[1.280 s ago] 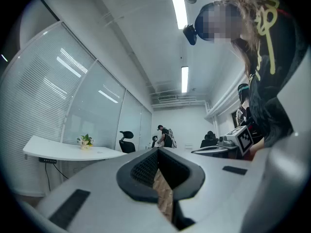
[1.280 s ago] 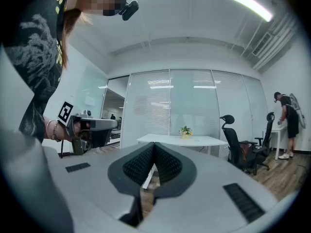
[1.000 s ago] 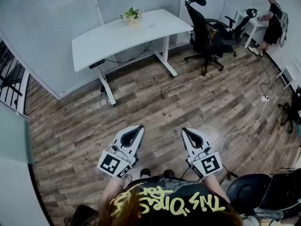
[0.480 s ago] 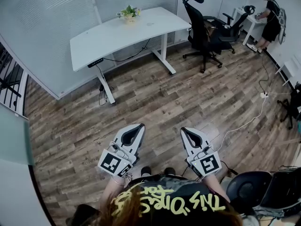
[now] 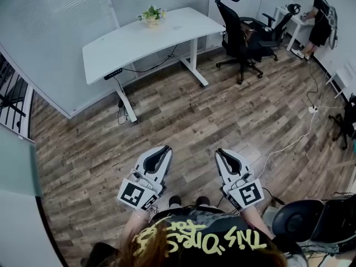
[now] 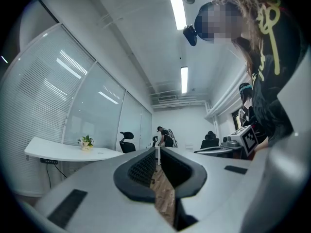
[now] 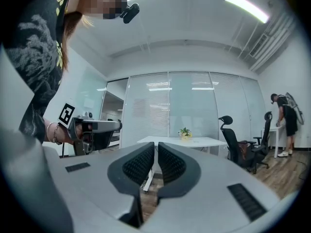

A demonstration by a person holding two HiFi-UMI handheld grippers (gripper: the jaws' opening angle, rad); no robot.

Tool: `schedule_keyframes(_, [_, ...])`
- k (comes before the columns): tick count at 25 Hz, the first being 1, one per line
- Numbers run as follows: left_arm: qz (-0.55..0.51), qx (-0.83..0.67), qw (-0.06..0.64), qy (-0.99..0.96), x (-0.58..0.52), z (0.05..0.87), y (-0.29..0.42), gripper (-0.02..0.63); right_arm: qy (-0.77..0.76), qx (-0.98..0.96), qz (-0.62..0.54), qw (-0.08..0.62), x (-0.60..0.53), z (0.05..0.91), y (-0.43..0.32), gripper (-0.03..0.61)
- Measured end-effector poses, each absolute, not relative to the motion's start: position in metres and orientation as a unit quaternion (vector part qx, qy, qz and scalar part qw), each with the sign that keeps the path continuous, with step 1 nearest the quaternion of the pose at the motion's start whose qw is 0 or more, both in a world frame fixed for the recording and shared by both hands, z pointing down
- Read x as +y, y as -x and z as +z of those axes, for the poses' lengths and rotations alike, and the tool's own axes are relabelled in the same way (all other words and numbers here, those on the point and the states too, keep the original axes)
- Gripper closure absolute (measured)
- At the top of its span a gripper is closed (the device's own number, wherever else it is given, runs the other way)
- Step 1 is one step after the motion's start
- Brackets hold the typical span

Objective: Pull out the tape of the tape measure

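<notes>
No tape measure shows in any view. My left gripper [image 5: 164, 149] and right gripper [image 5: 221, 151] are held side by side in front of the person, above the wooden floor, pointing roughly level toward the white desk [image 5: 144, 40]. In the left gripper view the left gripper [image 6: 158, 150] has its jaws almost together; they have just been opening by a crack, and nothing is between them. The right gripper [image 7: 156, 145] is shut and empty. Each gripper view catches the other gripper off to the side: the right gripper [image 6: 240, 140] and the left gripper [image 7: 92, 127].
The white desk carries a small potted plant [image 5: 153, 14]. Behind it on the right stands a black office chair [image 5: 239, 32]. A person [image 5: 320, 21] stands at a far desk. A white cable [image 5: 295, 143] runs over the floor, and a black seat [image 5: 303, 218] is at the lower right.
The head view has shifted slightly. Both grippers keep their places in front of the person.
</notes>
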State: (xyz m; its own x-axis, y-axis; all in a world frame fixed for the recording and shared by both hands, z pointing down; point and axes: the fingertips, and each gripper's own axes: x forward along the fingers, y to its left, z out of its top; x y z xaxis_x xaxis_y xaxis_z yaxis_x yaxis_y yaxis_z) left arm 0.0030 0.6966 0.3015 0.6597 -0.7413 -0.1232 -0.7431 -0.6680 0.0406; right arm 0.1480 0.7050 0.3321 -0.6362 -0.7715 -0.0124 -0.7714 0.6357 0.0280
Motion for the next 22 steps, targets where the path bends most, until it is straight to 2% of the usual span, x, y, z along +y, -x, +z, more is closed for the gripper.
schedule_keyframes(2, [0.068,0.420,0.002,0.905,0.696,0.303,0.001,0.534,-0.434,-0.901,-0.011,0.002,0.704,0.334,-0.152,0.534])
schedule_keyframes(4, [0.071,0.439,-0.004,0.896,0.693,0.305,0.008,0.453,-0.452,-0.892,-0.013,-0.005,0.699,0.334,-0.159,0.450])
schedule_keyframes(6, [0.078,0.460,-0.008,0.884,0.690,0.305,0.018,0.368,-0.476,-0.879,-0.015,-0.014,0.694,0.332,-0.165,0.321])
schedule_keyframes(9, [0.085,0.477,-0.009,0.875,0.685,0.302,0.029,0.270,-0.496,-0.868,-0.023,-0.019,0.688,0.327,-0.171,0.273])
schedule_keyframes(22, [0.080,0.478,-0.010,0.875,0.686,0.305,0.063,0.244,-0.478,-0.878,-0.019,0.006,0.687,0.336,-0.131,0.270])
